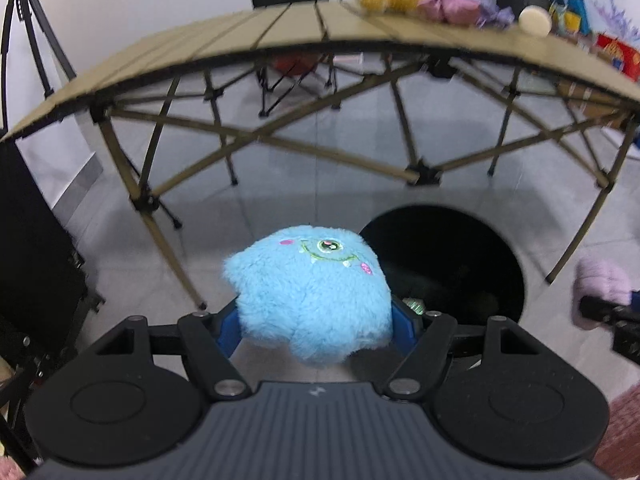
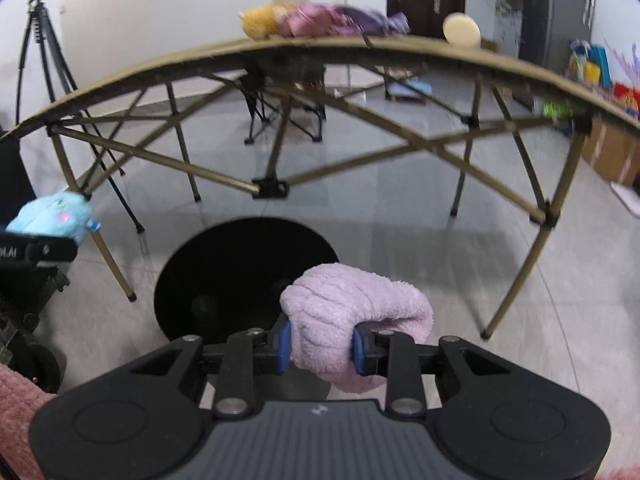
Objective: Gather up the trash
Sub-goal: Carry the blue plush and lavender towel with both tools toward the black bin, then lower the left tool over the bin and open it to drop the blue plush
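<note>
My blue-padded left gripper (image 1: 316, 320) grips a sky-blue plush (image 1: 312, 296) with pink cheeks and a green eye; my right gripper (image 2: 320, 346) grips a lilac fleece bundle (image 2: 352, 316). Bin (image 2: 240, 276): black. Tabletop (image 1: 280, 36): tan.

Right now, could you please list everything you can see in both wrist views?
Fluffy blue one-eyed plush ball: one, in left gripper.
Fuzzy lilac cloth bundle: one, in right gripper.
Round black bin: one, floor, below table's near edge.
Tan slatted folding table: one, ahead.
Yellow plush toy: one, tabletop.
Purple fabric heap: one, beside yellow toy.
Cream round disc: one, tabletop right.
Black tripod: one, left.
Left gripper, right gripper: black, blue pads.
</note>
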Demonstrator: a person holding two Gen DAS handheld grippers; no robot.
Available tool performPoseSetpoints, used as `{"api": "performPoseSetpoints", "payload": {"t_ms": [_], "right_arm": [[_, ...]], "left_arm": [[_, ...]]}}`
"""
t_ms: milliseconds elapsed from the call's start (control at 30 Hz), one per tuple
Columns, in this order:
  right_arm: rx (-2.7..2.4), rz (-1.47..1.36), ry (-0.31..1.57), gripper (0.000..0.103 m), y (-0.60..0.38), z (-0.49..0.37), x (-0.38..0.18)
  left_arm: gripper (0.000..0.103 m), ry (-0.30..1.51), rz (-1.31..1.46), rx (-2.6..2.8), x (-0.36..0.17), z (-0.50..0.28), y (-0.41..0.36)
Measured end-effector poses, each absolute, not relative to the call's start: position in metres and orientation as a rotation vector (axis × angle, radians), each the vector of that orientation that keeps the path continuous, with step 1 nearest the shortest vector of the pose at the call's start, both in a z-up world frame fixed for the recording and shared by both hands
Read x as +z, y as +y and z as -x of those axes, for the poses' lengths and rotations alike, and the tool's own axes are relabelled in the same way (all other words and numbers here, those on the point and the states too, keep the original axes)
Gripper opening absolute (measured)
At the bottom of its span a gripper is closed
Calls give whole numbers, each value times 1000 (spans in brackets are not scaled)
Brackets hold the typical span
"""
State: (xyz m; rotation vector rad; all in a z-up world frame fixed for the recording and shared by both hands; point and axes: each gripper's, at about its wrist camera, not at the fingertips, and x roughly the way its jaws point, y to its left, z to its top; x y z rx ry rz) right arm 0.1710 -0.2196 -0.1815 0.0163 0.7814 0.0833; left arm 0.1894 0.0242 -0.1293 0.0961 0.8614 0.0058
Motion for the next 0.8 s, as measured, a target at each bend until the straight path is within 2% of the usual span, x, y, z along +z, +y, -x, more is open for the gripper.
{"api": "performPoseSetpoints", "payload": {"t_ms": [300, 800], "right_arm": [[61, -62, 867, 28, -230, -181, -201], [22, -119, 930, 28, -250, -188, -219]], "left_arm": [[72, 1003, -53, 57, -152, -208, 41], [72, 1098, -13, 95, -160, -235, 37]]}}
